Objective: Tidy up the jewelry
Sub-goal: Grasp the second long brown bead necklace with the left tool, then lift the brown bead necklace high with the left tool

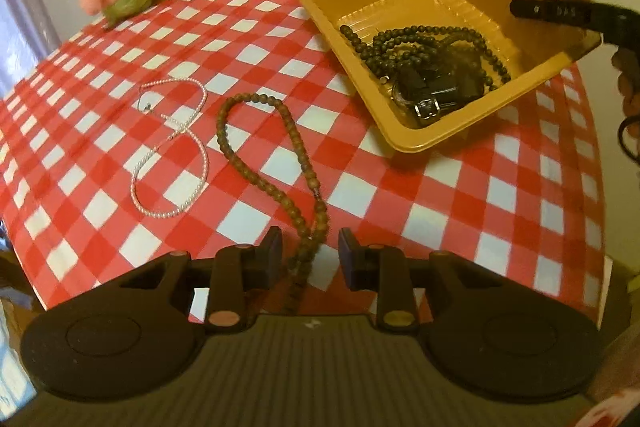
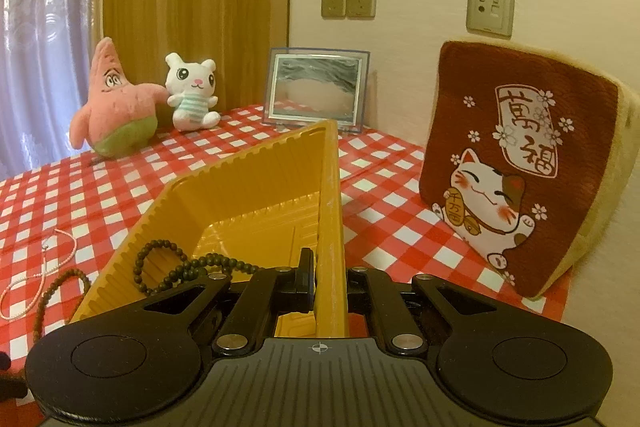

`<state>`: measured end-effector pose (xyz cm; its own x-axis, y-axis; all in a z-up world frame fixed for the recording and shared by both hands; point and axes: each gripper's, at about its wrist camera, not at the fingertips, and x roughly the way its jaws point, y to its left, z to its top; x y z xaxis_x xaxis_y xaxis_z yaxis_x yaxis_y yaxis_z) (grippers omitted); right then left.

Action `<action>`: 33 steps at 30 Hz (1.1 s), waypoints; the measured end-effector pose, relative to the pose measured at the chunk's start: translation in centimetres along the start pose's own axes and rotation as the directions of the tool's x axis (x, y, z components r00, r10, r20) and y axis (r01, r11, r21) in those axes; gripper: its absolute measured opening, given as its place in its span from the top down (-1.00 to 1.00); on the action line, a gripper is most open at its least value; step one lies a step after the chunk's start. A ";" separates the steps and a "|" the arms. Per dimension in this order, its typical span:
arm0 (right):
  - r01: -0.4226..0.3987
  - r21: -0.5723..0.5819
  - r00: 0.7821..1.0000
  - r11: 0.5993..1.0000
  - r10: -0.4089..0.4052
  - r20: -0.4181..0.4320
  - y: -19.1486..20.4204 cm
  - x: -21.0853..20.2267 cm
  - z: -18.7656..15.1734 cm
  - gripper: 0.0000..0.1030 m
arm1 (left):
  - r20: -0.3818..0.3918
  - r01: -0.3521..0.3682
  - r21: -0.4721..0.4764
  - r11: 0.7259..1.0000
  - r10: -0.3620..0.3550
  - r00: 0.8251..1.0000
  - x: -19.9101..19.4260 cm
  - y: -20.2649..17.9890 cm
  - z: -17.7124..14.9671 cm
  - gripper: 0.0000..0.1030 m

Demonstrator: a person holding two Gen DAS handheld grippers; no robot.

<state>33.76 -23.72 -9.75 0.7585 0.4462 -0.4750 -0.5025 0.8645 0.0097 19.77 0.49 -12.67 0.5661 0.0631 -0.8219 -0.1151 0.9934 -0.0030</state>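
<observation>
While the right gripper point(image 2: 326, 291) has its fingers pinched on the near rim of the yellow tray point(image 2: 332, 187), tilting it up off the red-checked table point(image 2: 384, 239), the left gripper point(image 1: 310, 259) hangs low over the cloth with its fingers spread and not pressing on anything. The near end of the brown bead necklace point(image 1: 260, 163) lies on the table between those spread fingers, its loop running away toward the tray. Just beside it, on its left in the left wrist view, the pearl necklace point(image 1: 176, 147) lies in a loose curl. Inside the tray a dark bead strand point(image 1: 424, 43) is heaped with a black watch point(image 1: 432, 95). At the table's far edge stand a pink starfish plush point(image 2: 116, 99), a white bunny plush point(image 2: 192, 91), a picture frame point(image 2: 316, 87) and a lucky-cat cushion point(image 2: 516, 163).
</observation>
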 end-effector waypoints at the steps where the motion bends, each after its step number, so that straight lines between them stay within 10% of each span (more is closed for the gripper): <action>1: 0.001 0.000 1.000 1.000 -0.001 -0.001 0.0 0.0 0.0 0.88 | -0.003 0.004 0.010 1.000 -0.004 1.000 0.2 0.1 0.0 0.49; 17: 0.001 0.000 1.000 1.000 -0.001 -0.001 0.1 0.0 0.0 0.88 | -0.021 0.032 0.014 0.999 -0.032 0.999 1.1 0.7 0.2 0.89; 33: 0.002 0.002 1.000 1.000 -0.002 0.000 0.1 0.0 0.0 0.88 | 0.296 0.094 -0.115 0.989 -0.056 0.953 -9.0 4.1 7.1 0.89</action>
<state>33.67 -23.64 -9.71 0.7596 0.4446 -0.4747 -0.5002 0.8659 0.0106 19.99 4.66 -1.28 0.7880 0.0332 -0.6147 -0.1545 0.9773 -0.1453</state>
